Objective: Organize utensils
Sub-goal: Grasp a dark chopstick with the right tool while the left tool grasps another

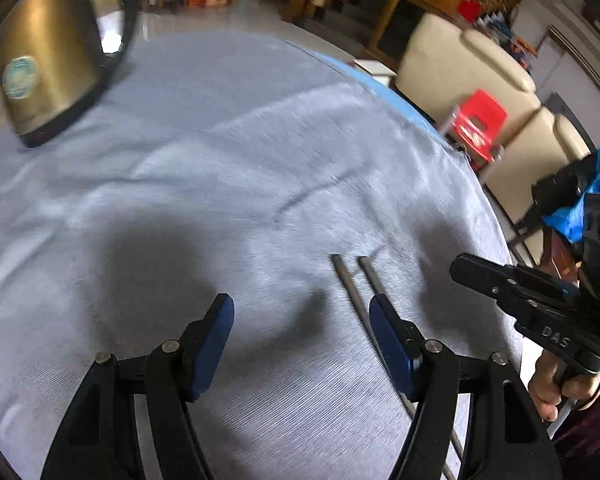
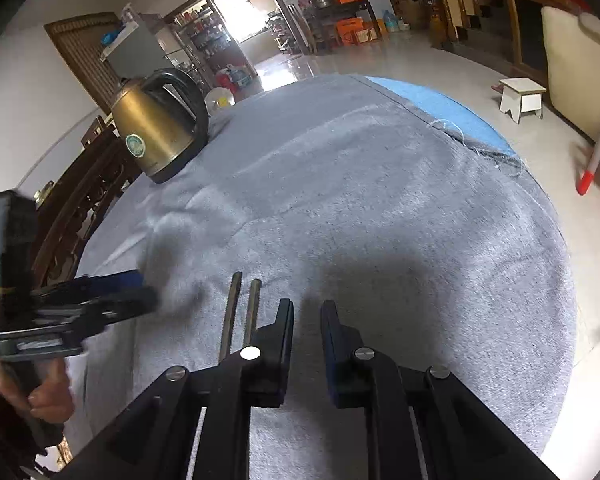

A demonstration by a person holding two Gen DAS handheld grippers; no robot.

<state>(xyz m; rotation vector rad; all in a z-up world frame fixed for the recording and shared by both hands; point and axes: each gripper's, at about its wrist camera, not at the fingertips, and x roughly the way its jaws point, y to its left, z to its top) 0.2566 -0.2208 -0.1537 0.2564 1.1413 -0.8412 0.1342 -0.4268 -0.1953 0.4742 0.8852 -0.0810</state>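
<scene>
- While the two metal chopsticks (image 1: 350, 286) lie side by side on the grey cloth (image 1: 228, 152) near the table's front edge, neither gripper holds them.
- The left gripper (image 1: 302, 346) hangs over the cloth with its blue-padded jaws spread wide and nothing between them; its right finger (image 1: 388, 344) crosses over the chopsticks in the left wrist view.
- The right gripper (image 2: 307, 346) has its jaws drawn nearly together, a narrow gap left, pinching nothing; the chopsticks (image 2: 240, 316) lie just to its left.
- A brass-coloured kettle (image 2: 160, 124) stands well apart at the far left of the table.
</scene>
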